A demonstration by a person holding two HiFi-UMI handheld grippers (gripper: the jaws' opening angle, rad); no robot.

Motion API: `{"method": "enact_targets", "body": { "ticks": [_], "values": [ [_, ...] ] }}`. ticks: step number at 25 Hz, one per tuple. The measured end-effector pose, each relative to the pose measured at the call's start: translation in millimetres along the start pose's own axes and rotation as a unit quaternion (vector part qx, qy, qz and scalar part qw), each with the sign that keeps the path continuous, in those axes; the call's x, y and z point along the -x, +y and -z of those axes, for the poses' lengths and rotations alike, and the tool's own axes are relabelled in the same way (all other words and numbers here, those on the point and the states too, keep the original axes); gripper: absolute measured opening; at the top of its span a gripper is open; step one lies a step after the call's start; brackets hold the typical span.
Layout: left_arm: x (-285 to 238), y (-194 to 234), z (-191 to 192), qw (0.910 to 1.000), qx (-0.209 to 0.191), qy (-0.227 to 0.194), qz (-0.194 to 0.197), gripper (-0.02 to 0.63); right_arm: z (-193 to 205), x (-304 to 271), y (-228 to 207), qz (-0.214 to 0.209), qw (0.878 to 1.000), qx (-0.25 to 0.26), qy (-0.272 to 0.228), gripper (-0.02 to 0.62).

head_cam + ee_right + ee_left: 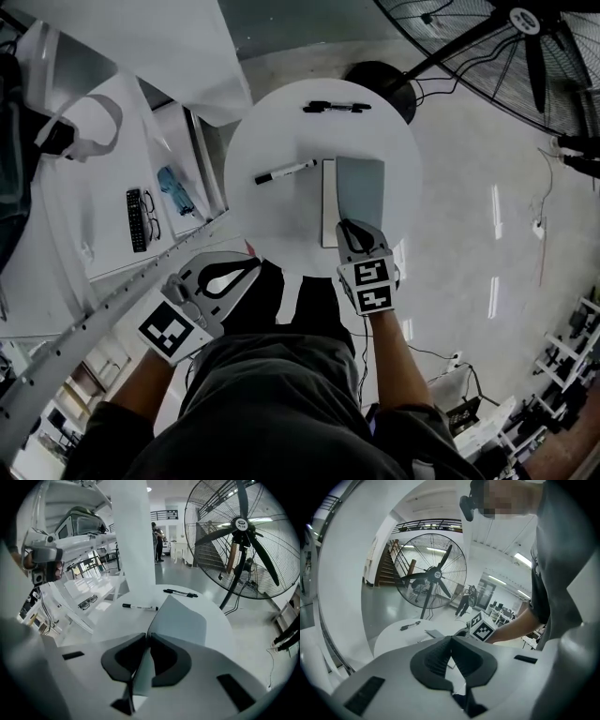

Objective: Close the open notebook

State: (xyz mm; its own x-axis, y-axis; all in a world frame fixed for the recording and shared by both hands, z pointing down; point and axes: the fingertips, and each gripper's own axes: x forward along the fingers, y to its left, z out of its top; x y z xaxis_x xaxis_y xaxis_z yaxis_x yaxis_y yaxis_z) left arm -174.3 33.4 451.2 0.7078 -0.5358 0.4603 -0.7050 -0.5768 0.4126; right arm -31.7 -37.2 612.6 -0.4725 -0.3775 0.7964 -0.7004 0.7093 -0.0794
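— Right claw (349, 230), what's it doing?
— Clamped on the grey card cover of the white-paged notebook (359, 187), near right on the round white table (272, 131). I judge that edge lets me fold it shut. Left claw (246, 272) is closed, empty, held aside.

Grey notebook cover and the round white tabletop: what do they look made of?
Grey notebook cover: likely thin matte card or plastic sheet; it bows where the right gripper pinches its edge. Round white tabletop: smooth, faintly glossy, probably laminate or painted board; soft sheen shows.
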Motion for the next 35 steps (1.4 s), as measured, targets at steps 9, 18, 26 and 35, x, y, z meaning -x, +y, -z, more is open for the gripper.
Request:
{"method": "enact_targets", "body": {
  "ticks": [9, 18, 26, 35],
  "values": [
    [3, 3, 9, 0.9998, 0.019, 0.002, 0.004, 0.015, 18, -37, 14, 0.016, 0.998, 0.044, 0.05, 0.051],
    [3, 14, 8, 0.9997, 0.025, 0.003, -0.004, 0.015, 32, -61, 20, 0.02, 0.994, 0.056, 0.087, 0.081],
    [-2, 16, 0, 0.9993, 0.037, -0.004, -0.009, 0.015, 33, -60, 26, -0.023, 0.995, 0.027, 0.094, 0.13],
    [-15, 10, -29, 0.9993, 0.021, -0.029, -0.004, 0.015, 1, -26, 20, -0.103, 0.993, -0.049, 0.032, 0.17]
  ]
}}
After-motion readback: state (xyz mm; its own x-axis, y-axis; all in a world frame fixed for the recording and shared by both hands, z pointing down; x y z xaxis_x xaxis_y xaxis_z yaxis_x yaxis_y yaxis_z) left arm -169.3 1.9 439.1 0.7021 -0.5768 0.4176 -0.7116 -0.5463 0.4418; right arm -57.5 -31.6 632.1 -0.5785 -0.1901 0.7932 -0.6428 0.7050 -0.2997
